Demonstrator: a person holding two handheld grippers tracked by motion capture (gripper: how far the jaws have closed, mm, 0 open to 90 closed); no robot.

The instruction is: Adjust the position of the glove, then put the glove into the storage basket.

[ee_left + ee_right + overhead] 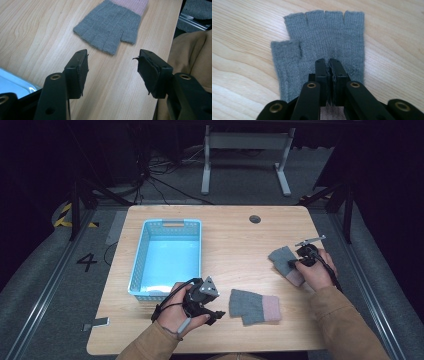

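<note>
A light wooden desk (pixel 230 227) seen from above, with a person's two forearms in tan sleeves entering from the bottom edge. At the left stands an empty blue basket (pixel 145 250), its long side running away from the person. Just right of its near corner, the left gripper (pixel 112 72) rests near the desk's front edge, its fingers (pixel 78 72) spread wide with nothing between them, aimed at the near glove (pixel 254 306). That glove is grey, fingerless, with a pink cuff; it lies flat, long axis across the desk, finger stubs toward the left gripper and cuff toward the right. Farther right and farther back, the right gripper (pixel 329 75) has its fingers pressed nearly together, pinching a fold of knit at the middle of the far glove (pixel 324 42). This second grey glove lies flat near the desk's right edge, long axis slanting, finger stubs pointing up-left toward the desk's middle, cuff under the hand. In the right gripper view the stubs point away from the gripper and the thumb sticks out at left. The step in hand looks like lifting this glove, likely for the basket. To do it well, the pinch should hold a good fold of knit, not a few threads, and the lift should go straight up before crossing left.
</note>
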